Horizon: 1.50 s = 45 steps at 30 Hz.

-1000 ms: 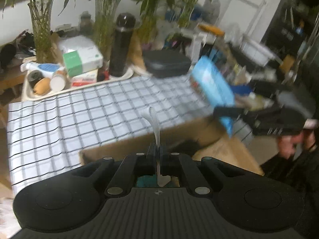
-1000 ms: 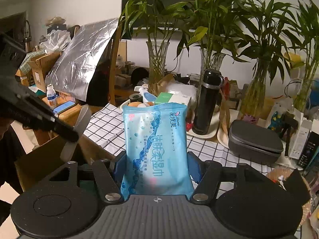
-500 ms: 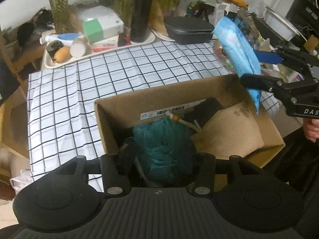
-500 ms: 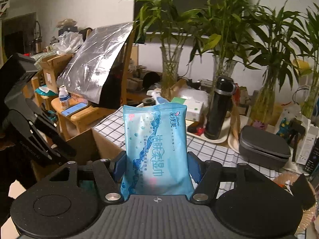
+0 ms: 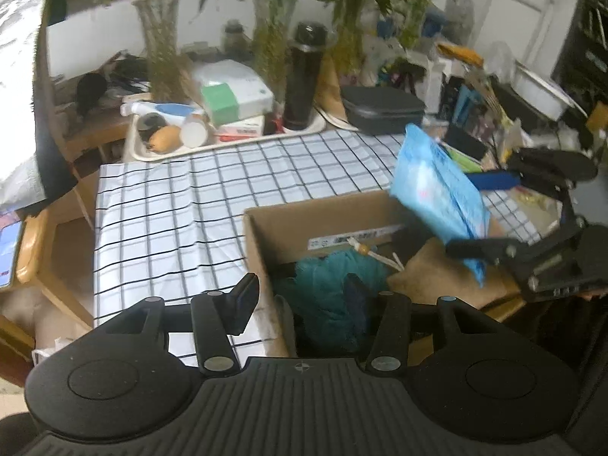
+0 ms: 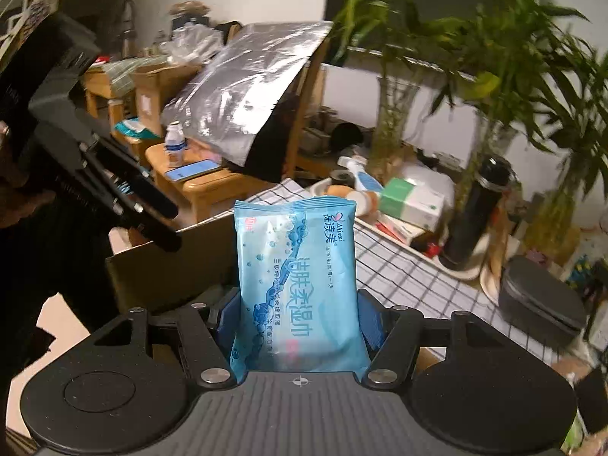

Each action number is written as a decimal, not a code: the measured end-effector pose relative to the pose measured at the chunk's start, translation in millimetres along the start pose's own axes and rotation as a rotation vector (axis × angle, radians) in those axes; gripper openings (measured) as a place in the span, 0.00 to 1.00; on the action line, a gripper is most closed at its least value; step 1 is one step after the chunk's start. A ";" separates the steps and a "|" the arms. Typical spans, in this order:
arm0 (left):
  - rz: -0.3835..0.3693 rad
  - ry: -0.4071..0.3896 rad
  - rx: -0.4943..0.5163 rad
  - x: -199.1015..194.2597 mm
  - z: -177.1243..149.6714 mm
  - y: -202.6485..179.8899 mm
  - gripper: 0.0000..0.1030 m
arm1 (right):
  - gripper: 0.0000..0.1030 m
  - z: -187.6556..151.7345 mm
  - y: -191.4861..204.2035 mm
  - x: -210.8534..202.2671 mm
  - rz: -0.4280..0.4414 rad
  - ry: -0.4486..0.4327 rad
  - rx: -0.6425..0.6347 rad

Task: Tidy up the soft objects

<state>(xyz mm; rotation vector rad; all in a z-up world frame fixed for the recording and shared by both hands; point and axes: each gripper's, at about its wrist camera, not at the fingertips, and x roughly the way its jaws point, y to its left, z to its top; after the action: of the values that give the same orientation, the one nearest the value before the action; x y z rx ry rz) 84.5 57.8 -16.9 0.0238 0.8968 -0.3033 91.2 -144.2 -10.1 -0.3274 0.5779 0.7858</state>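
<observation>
A cardboard box (image 5: 266, 243) sits at the near edge of the checked tablecloth (image 5: 171, 205). Inside lie a teal mesh sponge (image 5: 326, 285) and a tan soft pad (image 5: 429, 277). My left gripper (image 5: 300, 296) is open and empty, its fingers straddling the box's left wall. My right gripper (image 6: 298, 315) is shut on a blue wet-wipes pack (image 6: 296, 281) held upright. In the left wrist view the pack (image 5: 440, 193) hangs tilted above the box's far right corner, and the right gripper (image 5: 482, 216) grips it. The box (image 6: 167, 269) lies below the pack in the right wrist view.
A tray (image 5: 228, 136) of bottles and tissue boxes, a black flask (image 5: 304, 76), a grey case (image 5: 383, 108) and plant vases stand along the table's back. A wooden stool with a phone (image 6: 193, 169) stands left of the table.
My left gripper opened, let go of the teal sponge in the box, and pulled back and left. My right gripper carried the wipes pack over the box.
</observation>
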 end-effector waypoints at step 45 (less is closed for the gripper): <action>0.153 -0.175 0.048 -35.3 -50.2 -33.1 1.00 | 1.00 -40.7 60.4 -58.5 -0.403 0.203 0.420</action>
<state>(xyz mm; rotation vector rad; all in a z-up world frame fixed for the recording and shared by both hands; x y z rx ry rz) 16.5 42.3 -17.7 0.1079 0.7094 -0.1808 -1.4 -156.6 -11.5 -0.1272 0.8191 0.2322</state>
